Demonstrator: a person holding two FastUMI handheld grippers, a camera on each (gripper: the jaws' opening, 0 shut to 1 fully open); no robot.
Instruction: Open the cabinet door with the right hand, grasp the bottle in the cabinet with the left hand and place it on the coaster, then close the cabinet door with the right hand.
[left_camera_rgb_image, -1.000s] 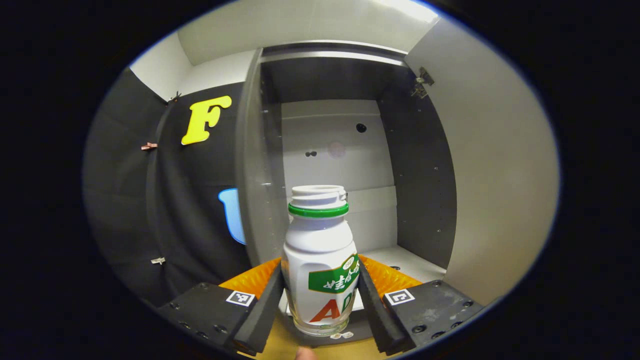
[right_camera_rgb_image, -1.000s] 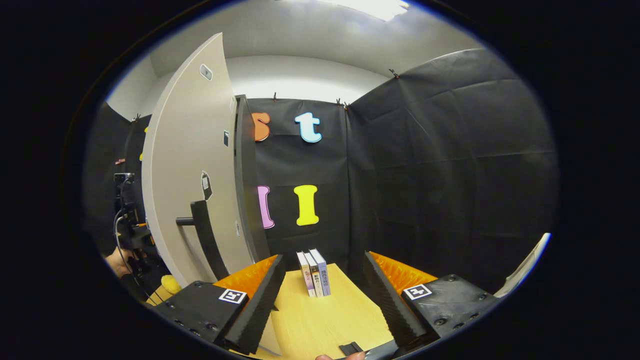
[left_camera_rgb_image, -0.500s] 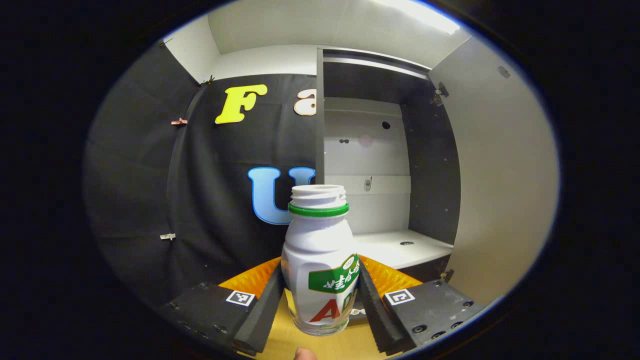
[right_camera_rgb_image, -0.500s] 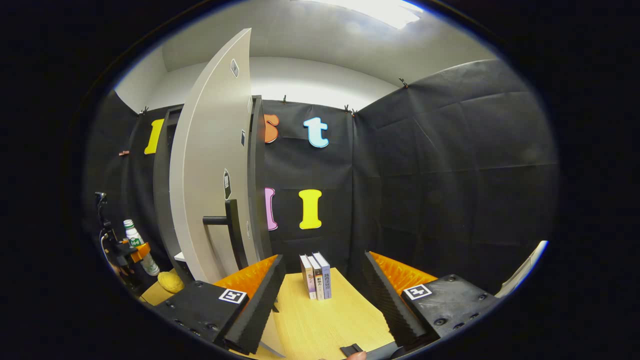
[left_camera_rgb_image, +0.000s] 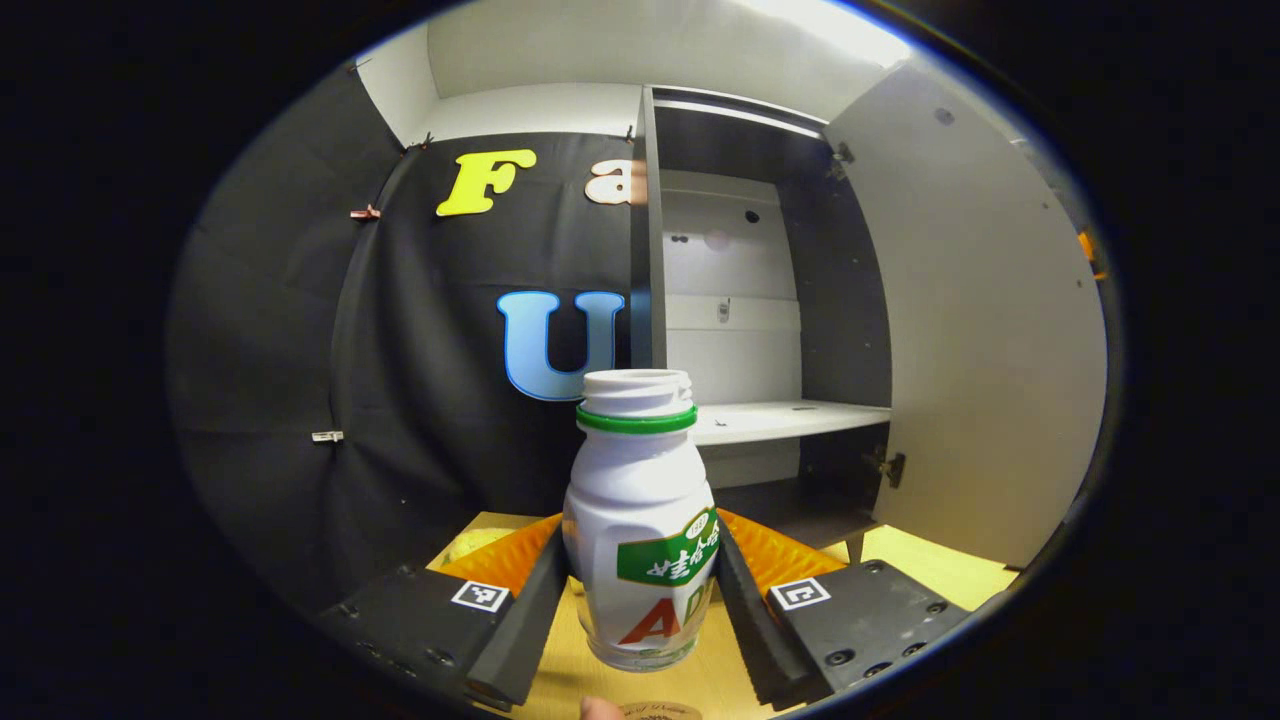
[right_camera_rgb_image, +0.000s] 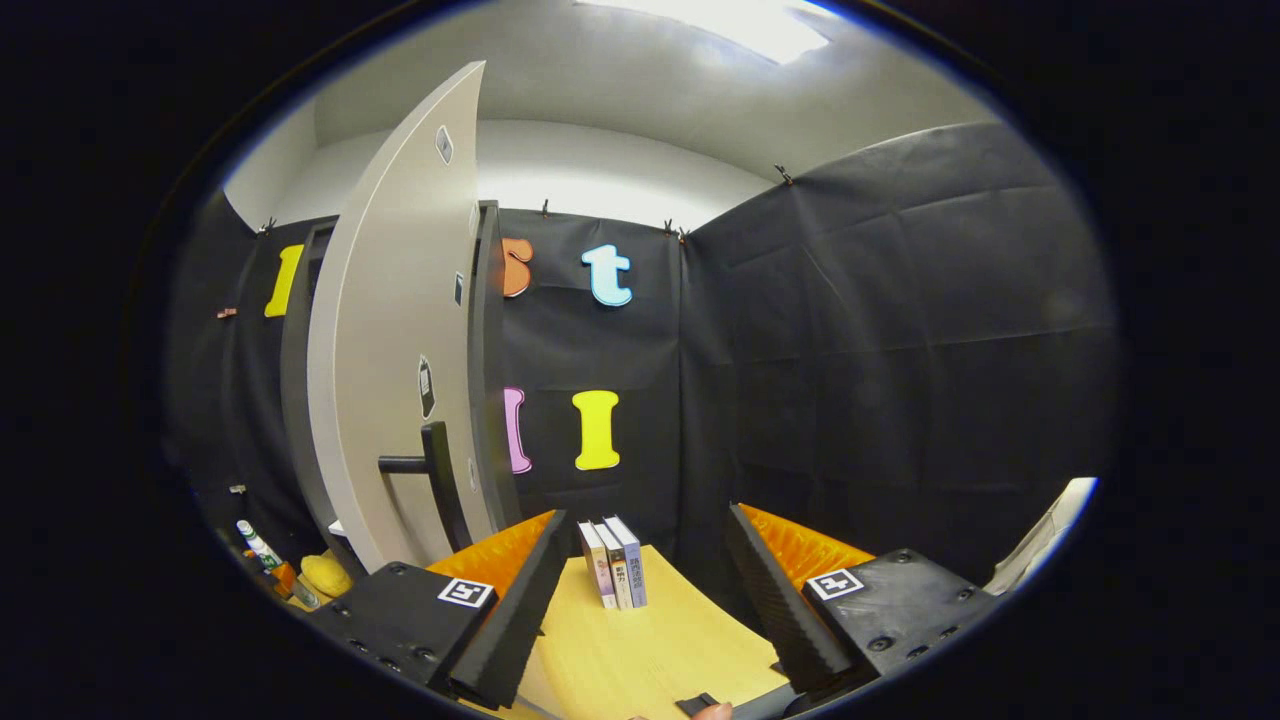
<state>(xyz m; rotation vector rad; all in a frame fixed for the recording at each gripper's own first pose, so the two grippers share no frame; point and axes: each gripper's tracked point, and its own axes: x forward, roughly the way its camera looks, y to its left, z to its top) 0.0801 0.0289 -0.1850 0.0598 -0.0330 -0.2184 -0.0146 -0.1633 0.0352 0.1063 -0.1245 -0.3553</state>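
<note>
In the left gripper view my left gripper (left_camera_rgb_image: 640, 590) is shut on a white bottle (left_camera_rgb_image: 640, 500) with a green neck ring and a green label, held upright above the wooden table (left_camera_rgb_image: 930, 565). Behind it the cabinet (left_camera_rgb_image: 745, 330) stands with its door (left_camera_rgb_image: 985, 330) swung open to the right and its white shelf (left_camera_rgb_image: 790, 420) bare. A round coaster's edge (left_camera_rgb_image: 660, 710) peeks in at the bottom. In the right gripper view my right gripper (right_camera_rgb_image: 645, 600) is open with nothing between its fingers, right of the open door (right_camera_rgb_image: 395, 340) and its dark handle (right_camera_rgb_image: 435, 480). The bottle (right_camera_rgb_image: 258, 545) appears small at far left.
Three books (right_camera_rgb_image: 612, 562) stand upright on the wooden table (right_camera_rgb_image: 640, 650) ahead of my right gripper. A yellow rounded object (right_camera_rgb_image: 325, 575) lies by the door's foot, also glimpsed as a yellow object (left_camera_rgb_image: 470, 545) left of my left gripper. Black cloth walls close in behind and to the right.
My left gripper has drawn the bottle out of the cabinet, back and down toward the table; the coaster's edge now shows below. The right gripper shifted only slightly and stays open.
</note>
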